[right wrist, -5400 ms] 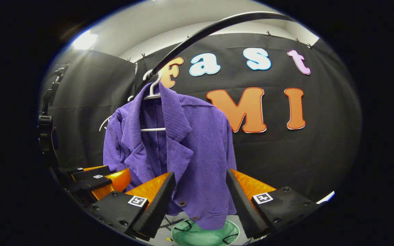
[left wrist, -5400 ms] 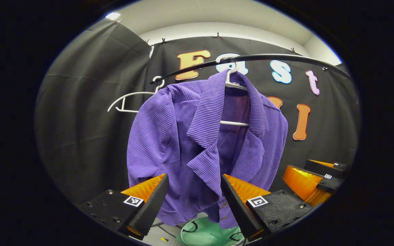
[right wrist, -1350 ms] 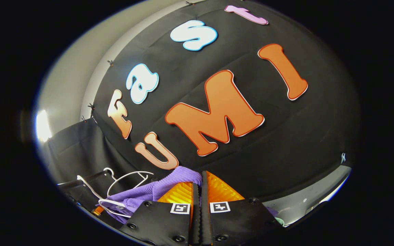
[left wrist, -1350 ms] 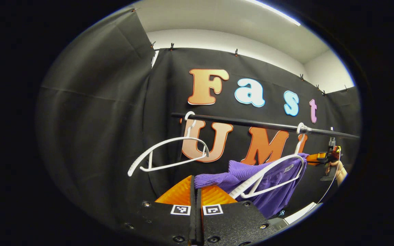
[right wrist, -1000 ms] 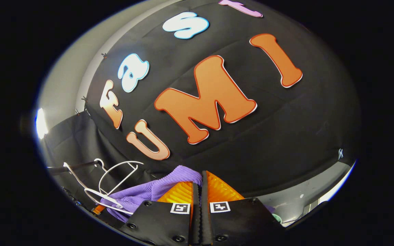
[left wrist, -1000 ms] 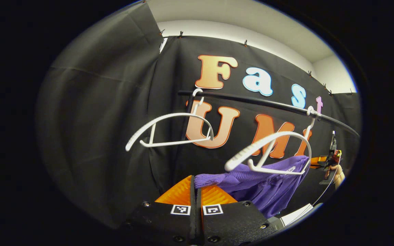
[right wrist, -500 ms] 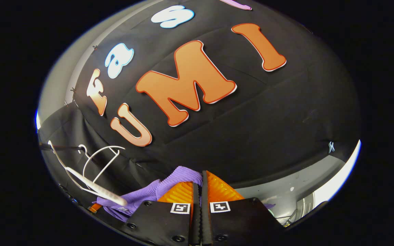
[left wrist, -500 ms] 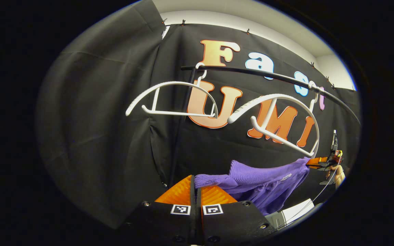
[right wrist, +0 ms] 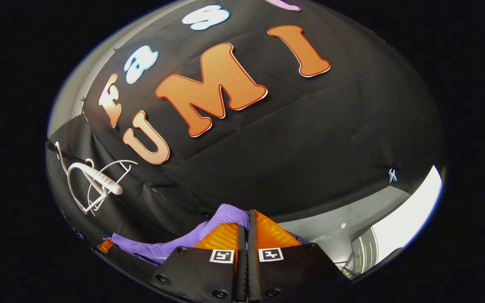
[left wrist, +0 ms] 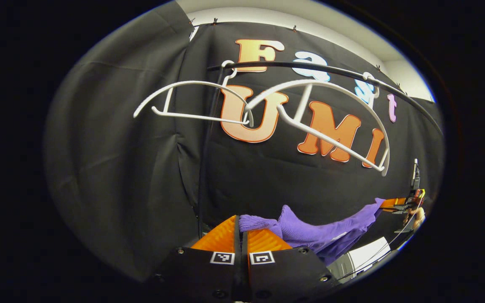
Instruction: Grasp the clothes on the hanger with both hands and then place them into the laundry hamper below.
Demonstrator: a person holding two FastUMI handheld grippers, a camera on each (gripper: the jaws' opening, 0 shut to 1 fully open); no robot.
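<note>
Left gripper view showed the left gripper [left wrist: 240,229] clamped on the ribbed purple knit jacket [left wrist: 318,229], which stretched clear below the white plastic hanger [left wrist: 322,122] to the right gripper [right wrist: 246,225], likewise pinching it. Both needed lowering together, grips firm, toward the hamper.

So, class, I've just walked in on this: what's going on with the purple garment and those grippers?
A person is holding a purple garment stretched between two handheld grippers. The left gripper is shut on one end of it, and the right gripper is shut on the other. The garment hangs below two bare white hangers on the black rail, clear of both. The laundry hamper it should go into cannot be made out at this moment.
</note>
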